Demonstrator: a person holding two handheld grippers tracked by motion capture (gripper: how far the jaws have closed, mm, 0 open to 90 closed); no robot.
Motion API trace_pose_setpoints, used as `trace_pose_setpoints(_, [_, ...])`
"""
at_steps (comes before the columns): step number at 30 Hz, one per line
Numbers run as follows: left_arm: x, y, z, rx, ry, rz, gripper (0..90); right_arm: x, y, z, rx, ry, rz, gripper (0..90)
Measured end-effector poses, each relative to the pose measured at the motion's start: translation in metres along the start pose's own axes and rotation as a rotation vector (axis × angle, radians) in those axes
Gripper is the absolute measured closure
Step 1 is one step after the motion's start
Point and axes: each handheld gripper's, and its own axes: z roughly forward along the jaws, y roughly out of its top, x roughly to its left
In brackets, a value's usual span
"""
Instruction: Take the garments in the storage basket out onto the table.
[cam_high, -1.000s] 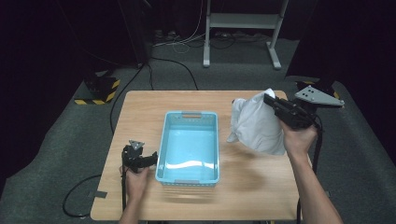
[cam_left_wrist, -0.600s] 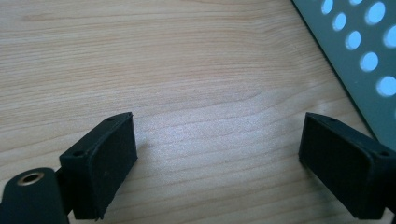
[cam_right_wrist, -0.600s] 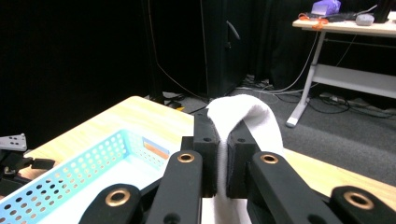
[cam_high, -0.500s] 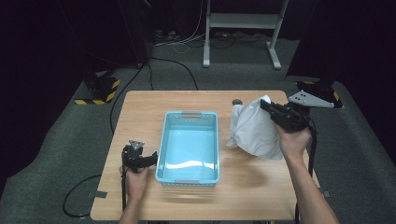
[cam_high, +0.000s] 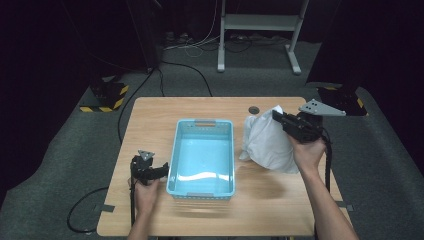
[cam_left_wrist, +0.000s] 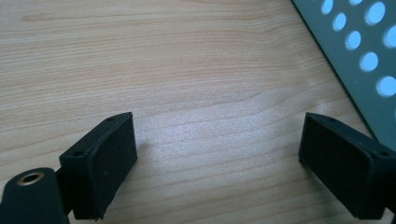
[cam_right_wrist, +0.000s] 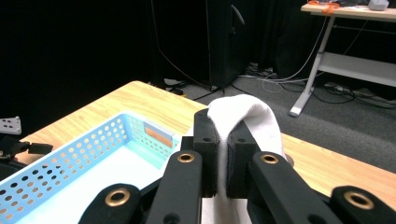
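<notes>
At the table's (cam_high: 150, 112) near left, the left gripper (cam_high: 159, 172) rested with its jaws spread wide over bare wood, just beside the basket (cam_high: 202, 156). The basket sat mid-table. To its right, the right gripper (cam_high: 278, 116) pinched a white cloth (cam_high: 267, 142), which hung to the table, apart from the basket.

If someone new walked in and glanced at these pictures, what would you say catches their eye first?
Most likely the white cloth bunched at the table's right side, pinched in the shut right gripper, standing out against the dark room. Next comes the light blue perforated basket in the middle of the wooden table, with nothing in it. The left gripper rests open near the basket's front left corner.
</notes>
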Motion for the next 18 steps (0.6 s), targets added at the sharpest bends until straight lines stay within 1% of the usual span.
trace_pose_setpoints(7, [0.0,0.0,0.0,0.0,0.0,0.001,11.4,0.004,-0.003,0.007,0.021,0.006,-0.004,85.2])
trace_pose_setpoints(10, [0.0,0.0,0.0,0.0,0.0,0.001,11.4,0.005,-0.006,0.012,0.039,0.005,-0.011,85.2])
trace_pose_setpoints(18, [0.0,0.0,0.0,0.0,-0.001,0.0,11.4,0.005,-0.016,0.022,0.076,0.007,-0.001,85.2])
